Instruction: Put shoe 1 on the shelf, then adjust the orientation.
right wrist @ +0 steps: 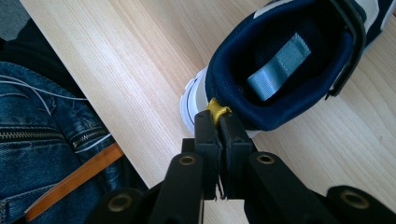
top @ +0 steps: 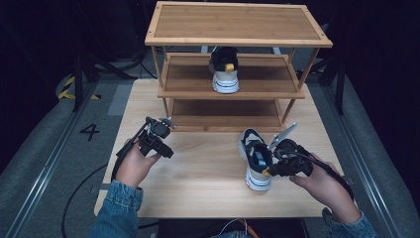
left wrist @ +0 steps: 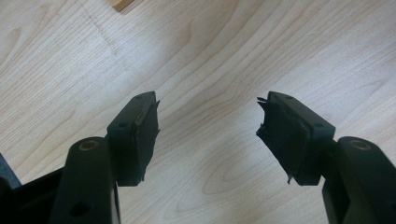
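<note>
- Right gripper has its jaws pressed together on the yellow heel loop of the near shoe; the pads pinch the loop at the shoe's back edge.
- The near shoe stands on the table in front of the rack, toward the rack's right end, toe pointing at the rack and heel toward the person.
- Its dark blue lining and a pale blue tongue tab show in the right gripper view.
- Left gripper has its jaws apart with nothing between them; it sits in front of the rack's left end, over bare table.
- A second shoe stands on the rack's middle shelf, heel outward, just left of the shelf's middle.
</note>
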